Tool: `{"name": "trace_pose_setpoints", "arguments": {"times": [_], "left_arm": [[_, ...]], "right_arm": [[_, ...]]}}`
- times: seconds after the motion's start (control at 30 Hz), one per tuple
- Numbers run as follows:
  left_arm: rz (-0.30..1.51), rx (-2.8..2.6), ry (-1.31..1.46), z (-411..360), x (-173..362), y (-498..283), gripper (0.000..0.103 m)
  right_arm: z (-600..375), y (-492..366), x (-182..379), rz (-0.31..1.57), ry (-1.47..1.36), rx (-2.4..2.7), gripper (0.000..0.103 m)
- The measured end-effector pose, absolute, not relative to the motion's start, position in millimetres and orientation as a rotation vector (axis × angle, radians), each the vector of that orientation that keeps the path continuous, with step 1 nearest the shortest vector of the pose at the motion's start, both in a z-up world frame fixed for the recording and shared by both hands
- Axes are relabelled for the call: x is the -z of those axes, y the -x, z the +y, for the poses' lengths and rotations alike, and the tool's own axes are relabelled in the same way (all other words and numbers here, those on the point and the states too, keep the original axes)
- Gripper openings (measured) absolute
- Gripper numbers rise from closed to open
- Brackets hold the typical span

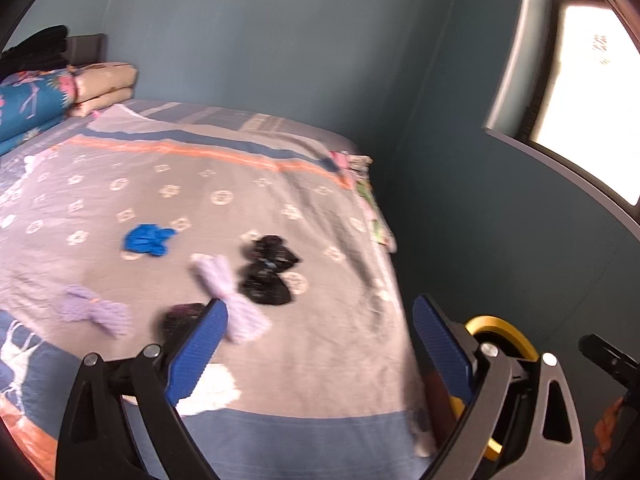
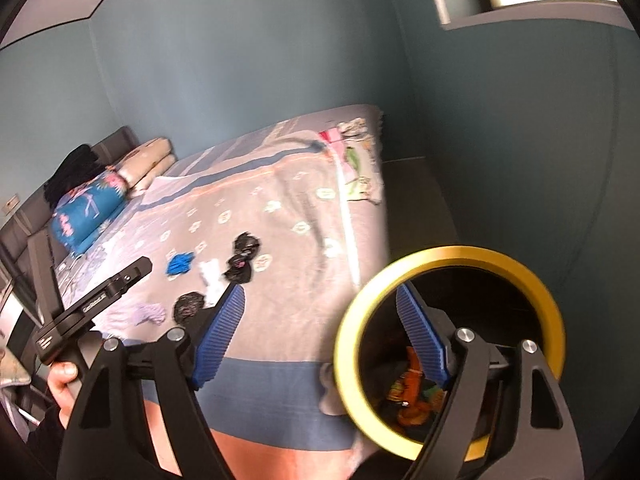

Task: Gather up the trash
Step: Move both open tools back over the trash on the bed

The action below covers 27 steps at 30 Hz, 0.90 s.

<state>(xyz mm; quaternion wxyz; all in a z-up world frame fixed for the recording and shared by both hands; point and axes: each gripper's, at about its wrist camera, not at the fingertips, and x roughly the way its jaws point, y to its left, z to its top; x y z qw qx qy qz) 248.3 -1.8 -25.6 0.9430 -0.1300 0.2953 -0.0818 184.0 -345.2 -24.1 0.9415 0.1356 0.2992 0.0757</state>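
Trash still litters the bed (image 1: 320, 360): blue scrap (image 1: 147, 240), black wads (image 1: 267, 270), pale wrappers (image 1: 230, 296). I see orange rubbish already inside the yellow-rimmed bin (image 2: 448, 254) beside it. Left tongs (image 1: 316, 344) and right tongs (image 2: 320, 332) both gape wide, empty.

Patterned bedspread (image 1: 248, 184), folded blankets (image 1: 104, 88) by the headboard, teal wall (image 1: 280, 40), bright window (image 1: 588, 92).
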Motion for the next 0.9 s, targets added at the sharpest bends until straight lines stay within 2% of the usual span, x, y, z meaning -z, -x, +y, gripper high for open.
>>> {"name": "trace_pose_setpoints", "arguments": {"times": [0.57, 0.9], "left_arm": [[0.654, -0.085, 0.325, 125, 76, -262, 0.091], [0.671, -0.180, 0.394, 180, 107, -275, 0.091]], "right_arm": [[-240, -216, 32, 0.654, -0.199, -0.351, 0.076], [-170, -244, 67, 0.719, -0.135, -0.455, 0.076]]}}
